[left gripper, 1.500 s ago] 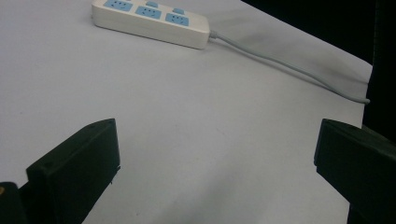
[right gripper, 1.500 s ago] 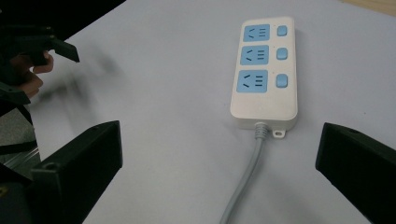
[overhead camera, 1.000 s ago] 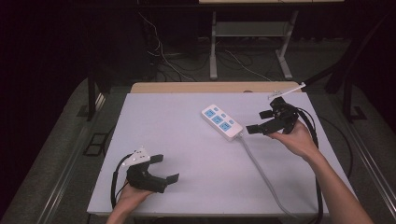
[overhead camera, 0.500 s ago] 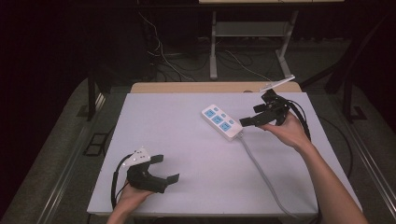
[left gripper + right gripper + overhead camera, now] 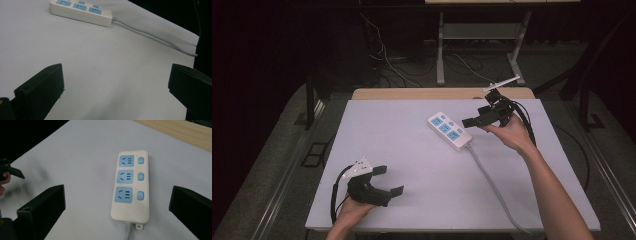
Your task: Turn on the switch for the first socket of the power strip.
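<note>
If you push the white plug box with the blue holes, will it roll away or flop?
Probably neither. The power strip looks like a hard, flat plastic block lying flat on the table, so it would likely slide stiffly, not roll or tip. Its grey cord curves loosely, so that part probably flops and drags behind.

Pwr strip btwn wide tool jaws
</note>
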A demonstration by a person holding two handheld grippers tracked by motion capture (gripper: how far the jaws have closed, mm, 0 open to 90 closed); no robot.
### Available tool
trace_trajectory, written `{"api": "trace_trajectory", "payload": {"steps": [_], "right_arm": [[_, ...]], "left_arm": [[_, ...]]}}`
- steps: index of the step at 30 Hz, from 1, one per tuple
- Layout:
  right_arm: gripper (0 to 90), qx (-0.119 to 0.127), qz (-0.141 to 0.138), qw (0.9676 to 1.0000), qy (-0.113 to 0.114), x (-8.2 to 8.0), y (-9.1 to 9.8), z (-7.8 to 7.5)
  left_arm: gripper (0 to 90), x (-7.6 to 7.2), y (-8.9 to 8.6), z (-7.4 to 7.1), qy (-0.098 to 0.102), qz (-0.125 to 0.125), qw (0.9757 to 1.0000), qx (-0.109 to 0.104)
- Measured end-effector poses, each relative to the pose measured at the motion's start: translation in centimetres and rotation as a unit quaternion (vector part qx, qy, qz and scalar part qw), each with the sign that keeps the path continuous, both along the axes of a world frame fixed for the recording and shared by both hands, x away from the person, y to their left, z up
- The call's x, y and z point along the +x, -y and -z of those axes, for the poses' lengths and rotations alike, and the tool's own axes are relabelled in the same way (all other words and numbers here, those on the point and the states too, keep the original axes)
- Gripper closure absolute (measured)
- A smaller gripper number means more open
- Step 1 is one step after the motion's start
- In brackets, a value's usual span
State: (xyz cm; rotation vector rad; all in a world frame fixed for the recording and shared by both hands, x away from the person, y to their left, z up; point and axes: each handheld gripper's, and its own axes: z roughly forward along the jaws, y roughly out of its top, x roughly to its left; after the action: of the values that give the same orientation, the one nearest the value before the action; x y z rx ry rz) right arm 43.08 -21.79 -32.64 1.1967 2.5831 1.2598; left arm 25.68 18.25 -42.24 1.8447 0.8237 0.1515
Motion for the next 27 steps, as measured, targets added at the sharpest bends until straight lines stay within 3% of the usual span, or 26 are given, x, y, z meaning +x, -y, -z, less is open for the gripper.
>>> {"api": "trace_trajectory", "payload": {"steps": [15,19,21,23,27], "right_arm": [[0.2,0.035,0.024,0.9991,0.007,1.9,-0.5,1.3],[6.4,0.033,0.03,0.999,0.007,2.4,-0.3,1.7],[14.7,0.031,0.032,0.999,0.008,2.5,-0.3,1.9],[14.9,0.032,0.033,0.9989,0.008,2.6,-0.3,2.0],[30.3,0.016,0.035,0.9993,0.005,2.9,-0.6,2.6]], "left_arm": [[0.0,0.0,-0.2,-0.1,0.001,-0.002,1.0,-0.005],[0.0,0.0,-0.1,-0.1,0.003,0.0,1.0,-0.001],[0.0,0.0,-0.1,0.0,0.002,0.001,1.0,0.0],[0.0,0.1,-0.1,0.0,0.002,0.001,1.0,0.0],[0.0,0.1,-0.2,0.0,0.002,-0.003,1.0,-0.002]]}}
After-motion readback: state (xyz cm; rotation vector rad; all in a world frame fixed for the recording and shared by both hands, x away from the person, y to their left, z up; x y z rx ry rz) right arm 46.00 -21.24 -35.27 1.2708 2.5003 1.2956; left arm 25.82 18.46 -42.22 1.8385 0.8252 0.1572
